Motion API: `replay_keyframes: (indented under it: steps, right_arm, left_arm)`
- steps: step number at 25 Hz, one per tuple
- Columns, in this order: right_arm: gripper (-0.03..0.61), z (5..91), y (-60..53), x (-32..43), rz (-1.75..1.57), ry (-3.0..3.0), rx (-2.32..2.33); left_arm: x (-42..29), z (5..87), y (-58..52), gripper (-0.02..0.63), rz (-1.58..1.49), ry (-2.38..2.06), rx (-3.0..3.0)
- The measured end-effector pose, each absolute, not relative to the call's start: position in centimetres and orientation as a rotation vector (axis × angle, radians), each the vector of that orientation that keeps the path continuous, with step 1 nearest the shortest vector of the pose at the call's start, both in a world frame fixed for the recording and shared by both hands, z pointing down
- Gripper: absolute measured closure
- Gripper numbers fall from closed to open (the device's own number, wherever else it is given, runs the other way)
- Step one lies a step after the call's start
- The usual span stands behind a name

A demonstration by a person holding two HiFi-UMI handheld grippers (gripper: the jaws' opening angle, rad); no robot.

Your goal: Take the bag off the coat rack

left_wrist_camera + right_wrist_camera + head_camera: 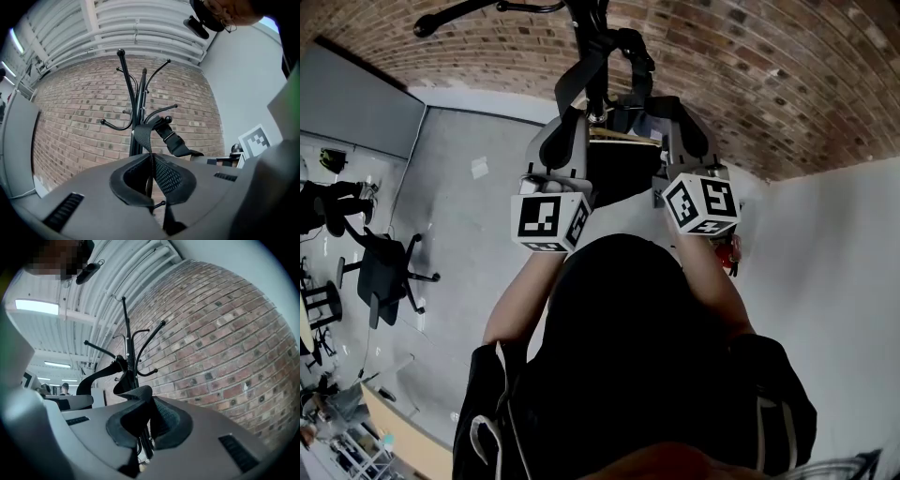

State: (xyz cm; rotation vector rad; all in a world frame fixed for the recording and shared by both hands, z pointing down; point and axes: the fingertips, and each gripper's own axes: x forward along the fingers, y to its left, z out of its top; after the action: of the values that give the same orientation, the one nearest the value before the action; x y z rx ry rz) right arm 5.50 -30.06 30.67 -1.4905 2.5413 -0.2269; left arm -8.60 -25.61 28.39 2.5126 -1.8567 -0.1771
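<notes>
A black coat rack (589, 37) stands against the brick wall, and a black bag (623, 173) hangs below its hooks between my two grippers. In the left gripper view the rack (136, 93) rises ahead. A black webbing strap (143, 136) loops over a hook (167, 120) and runs down into my left gripper (151, 164), which is shut on it. My right gripper (146, 413) is shut on a mesh-backed strap (136, 392) that leads up to the rack (129, 343). From the head view both grippers (572, 122) (680, 122) point level at the rack, side by side.
The brick wall (750, 66) lies right behind the rack, with a white wall (834, 244) to its right. A black office chair (384, 267) stands on the grey floor at the left. A wooden table edge (403, 431) sits low left. A person (64, 389) is far off.
</notes>
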Motion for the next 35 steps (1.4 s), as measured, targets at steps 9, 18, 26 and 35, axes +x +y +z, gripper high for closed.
replay_keyframes:
  steps: [9, 18, 26, 35]
  right_arm:
    - [0.557, 27.4, -27.6, 9.7, -0.241, 2.367, -1.496]
    - [0.557, 24.0, -24.0, 10.2, -0.167, 2.325, -1.444]
    - [0.557, 21.8, -22.3, 11.7, -0.091, 2.276, -1.493]
    - [0.557, 21.1, -21.2, 12.9, -0.103, 2.28, -1.503]
  left_arm:
    - [-7.9, 23.7, -23.0, 0.591, -0.325, -1.817, 2.556]
    - [-8.1, 22.6, -20.7, 0.591, -0.418, -1.815, 2.533]
    - [-9.7, 20.9, -19.7, 0.591, -0.51, -1.876, 2.508]
    - [-10.7, 19.3, -18.7, 0.591, -0.594, -1.856, 2.469]
